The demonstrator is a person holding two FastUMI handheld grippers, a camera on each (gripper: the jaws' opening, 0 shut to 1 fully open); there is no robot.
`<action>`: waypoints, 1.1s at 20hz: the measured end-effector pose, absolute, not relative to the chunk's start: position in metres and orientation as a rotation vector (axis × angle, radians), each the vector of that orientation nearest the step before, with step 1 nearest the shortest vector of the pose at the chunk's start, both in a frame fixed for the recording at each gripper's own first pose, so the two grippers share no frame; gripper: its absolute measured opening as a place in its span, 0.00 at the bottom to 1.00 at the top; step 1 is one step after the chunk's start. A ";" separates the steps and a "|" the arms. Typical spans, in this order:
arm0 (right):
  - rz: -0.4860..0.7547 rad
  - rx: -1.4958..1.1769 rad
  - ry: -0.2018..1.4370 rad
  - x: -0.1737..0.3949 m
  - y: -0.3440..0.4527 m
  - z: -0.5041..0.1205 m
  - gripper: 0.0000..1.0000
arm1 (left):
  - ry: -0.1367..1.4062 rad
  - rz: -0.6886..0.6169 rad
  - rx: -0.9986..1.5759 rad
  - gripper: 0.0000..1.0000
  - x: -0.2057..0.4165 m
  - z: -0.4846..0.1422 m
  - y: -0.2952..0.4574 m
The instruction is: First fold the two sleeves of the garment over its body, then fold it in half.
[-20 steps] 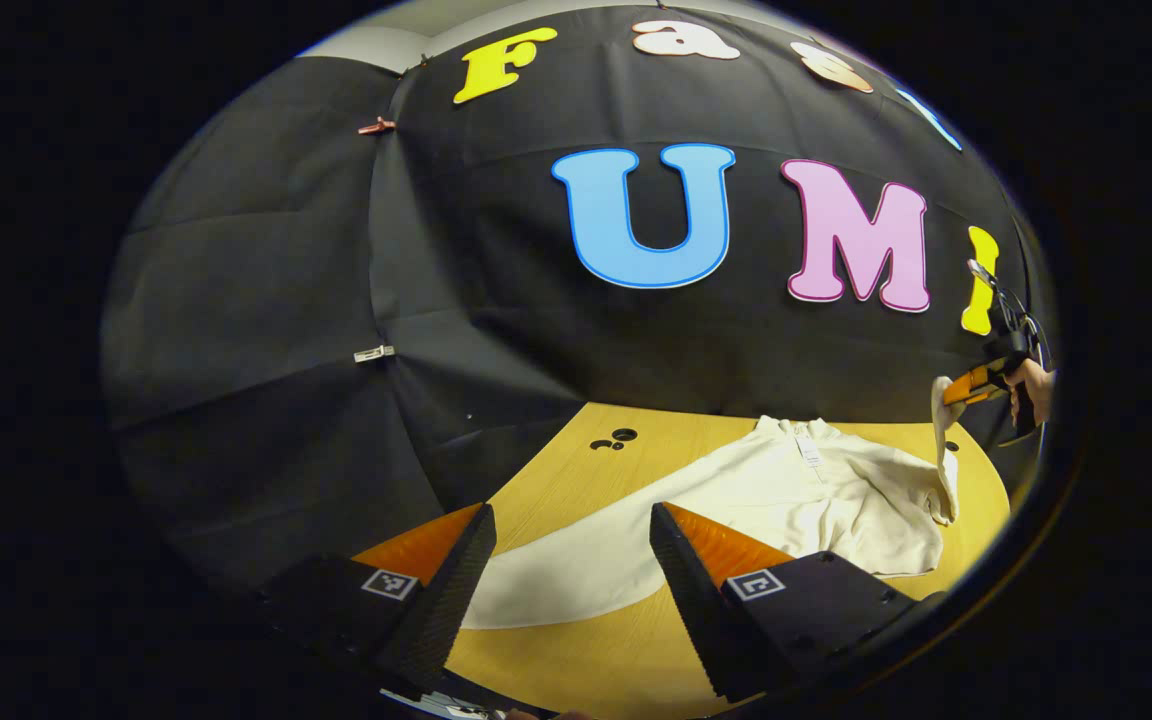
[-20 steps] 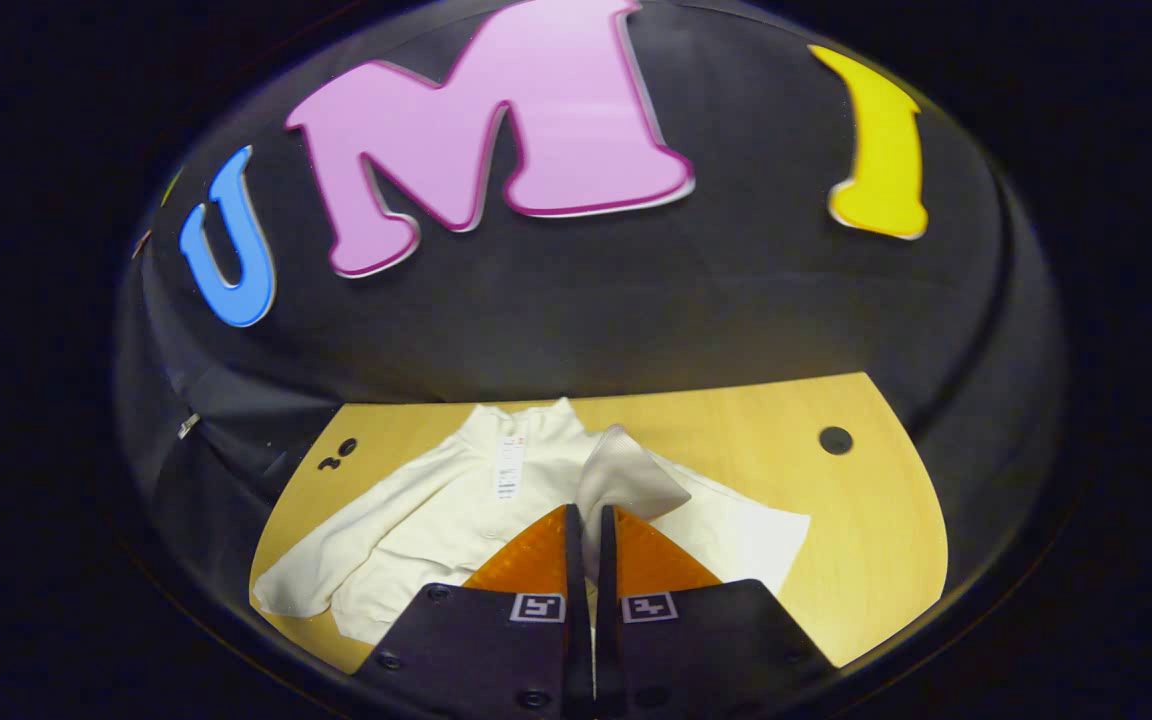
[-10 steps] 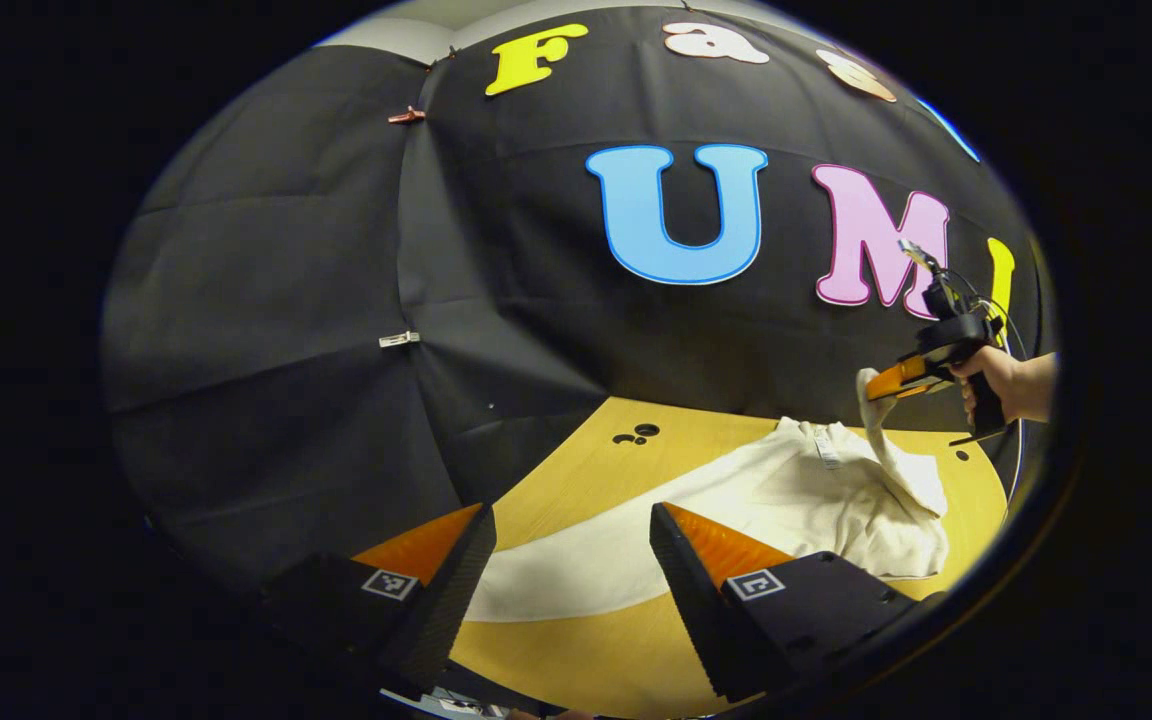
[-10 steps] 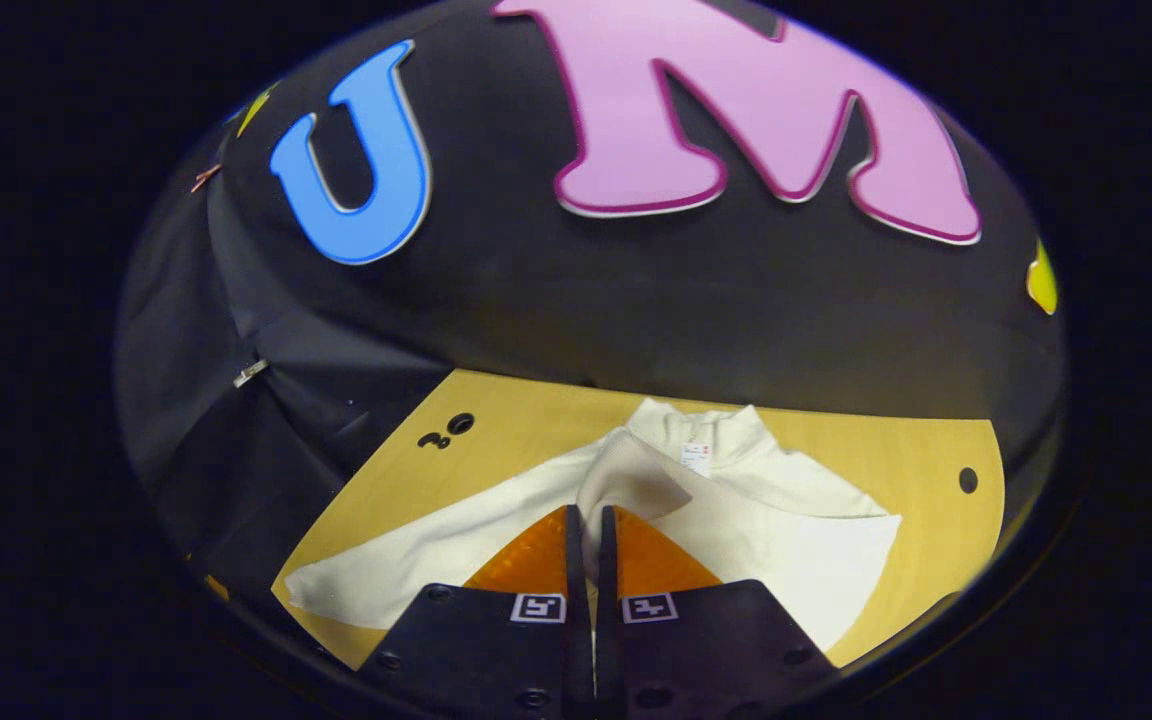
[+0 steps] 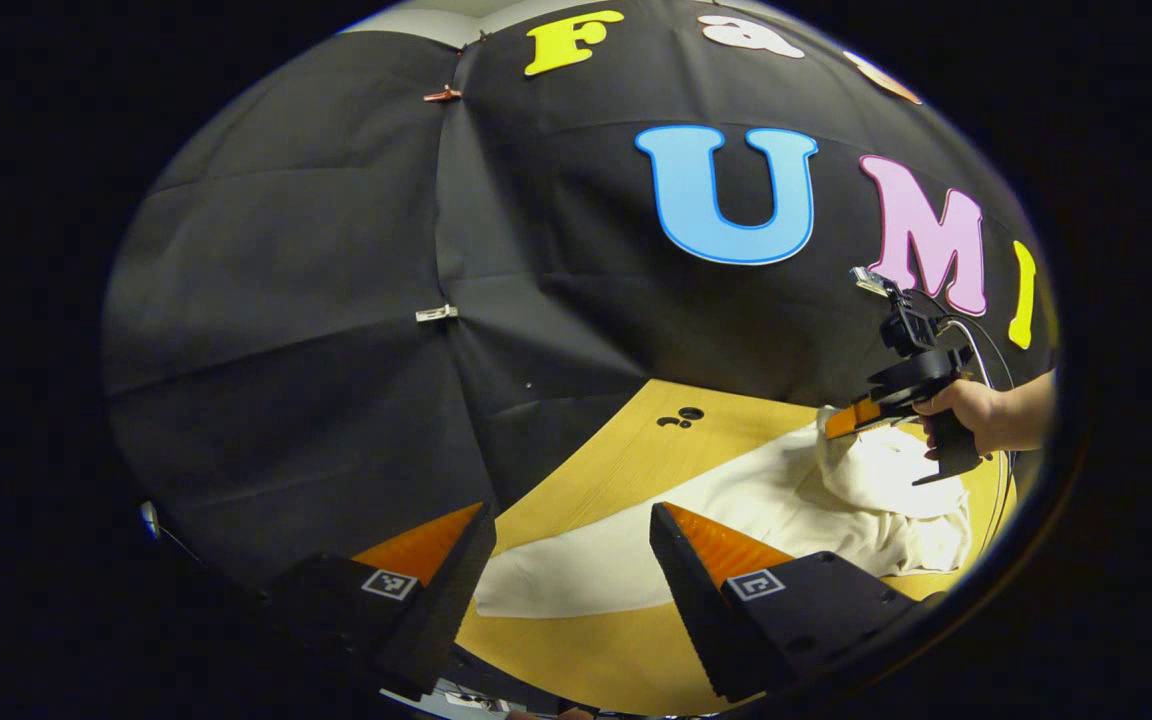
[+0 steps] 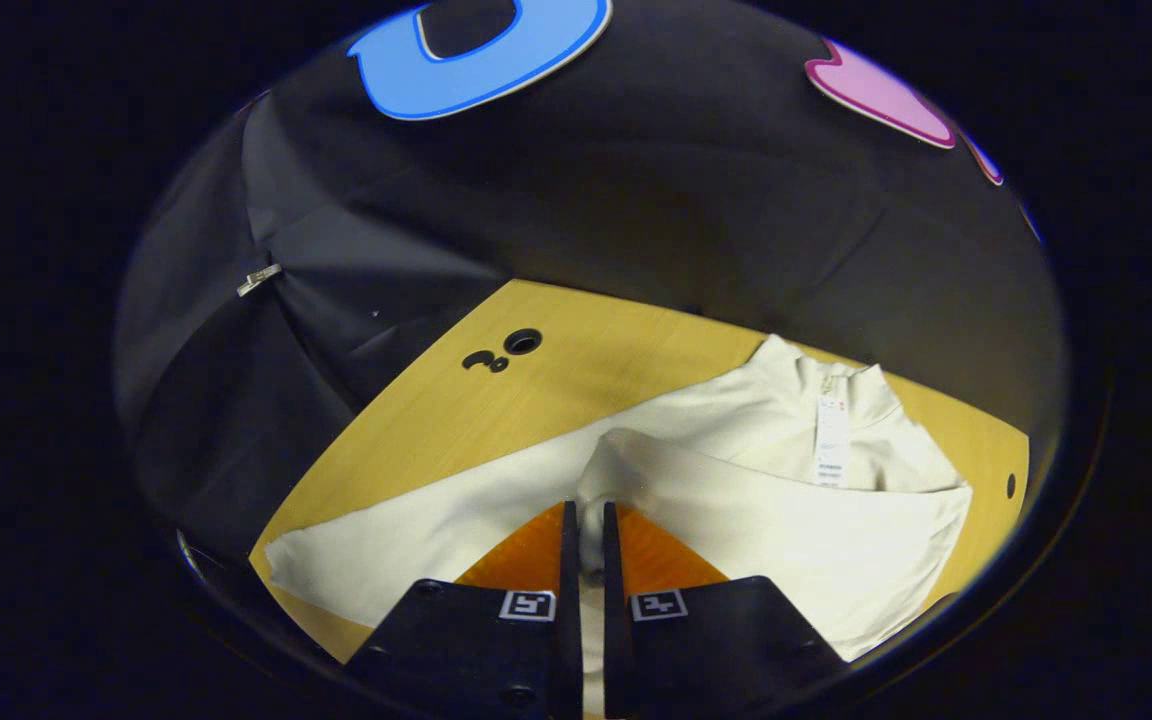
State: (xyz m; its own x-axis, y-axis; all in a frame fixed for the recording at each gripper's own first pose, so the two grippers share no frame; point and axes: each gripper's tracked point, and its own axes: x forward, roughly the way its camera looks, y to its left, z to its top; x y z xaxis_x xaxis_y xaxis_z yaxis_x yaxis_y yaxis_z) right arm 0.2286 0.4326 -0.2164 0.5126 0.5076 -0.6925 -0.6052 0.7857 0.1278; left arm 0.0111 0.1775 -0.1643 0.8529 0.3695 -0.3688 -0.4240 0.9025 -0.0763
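In the left gripper view, the left tongs (image 5: 568, 570) are standing wide open over the near edge of the wooden surface (image 5: 596, 470), gripping nothing. Between and beyond their two fingers, the cream garment (image 5: 736, 520) is lying spread on the surface, with one long sleeve (image 5: 576, 580) stretching toward the tongs but not touching them. Farther off on the right, a hand (image 5: 966, 412) is holding the right tongs (image 5: 841, 422), which are pinching a bunched fold of cloth low over the garment's body. In the right gripper view, the right tongs (image 6: 584, 530) are nearly closed, with only a thin slit between the fingers, and both fingers are pressing on a strip of the right sleeve (image 6: 736, 500). That sleeve is lying across the garment's (image 6: 716, 440) chest, just ahead of the fingertips. The collar with its white tag (image 6: 832, 440) is pointing toward the booth wall, well beyond the tongs. The other sleeve (image 6: 416, 530) is lying flat, reaching out to the left over the surface (image 6: 576, 350), just beside the left finger. Two dark holes (image 6: 506, 350) are showing in the surface near its far corner.
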 end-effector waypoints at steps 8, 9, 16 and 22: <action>0.633 -0.130 0.706 0.214 0.393 -0.196 0.99 | 0.444 0.494 -0.230 0.96 0.020 -0.222 0.225; 0.611 -0.121 0.682 0.217 0.379 -0.188 0.99 | 0.462 0.506 -0.236 0.96 0.022 -0.231 0.232; 0.410 -0.088 0.578 0.233 0.247 -0.137 0.99 | 0.637 0.555 -0.249 0.97 0.033 -0.308 0.257; 0.234 -0.034 0.549 0.222 0.126 -0.118 0.99 | 0.743 0.555 -0.253 0.97 0.042 -0.349 0.259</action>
State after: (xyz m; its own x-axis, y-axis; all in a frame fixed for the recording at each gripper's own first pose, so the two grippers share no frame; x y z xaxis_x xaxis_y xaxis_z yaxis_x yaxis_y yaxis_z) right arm 0.2217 0.1259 -0.1183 0.8271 0.2114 -0.5208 -0.2294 0.9729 0.0307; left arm 0.0422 0.2592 -0.3493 0.6019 0.3862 -0.6989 -0.5600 0.8281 -0.0247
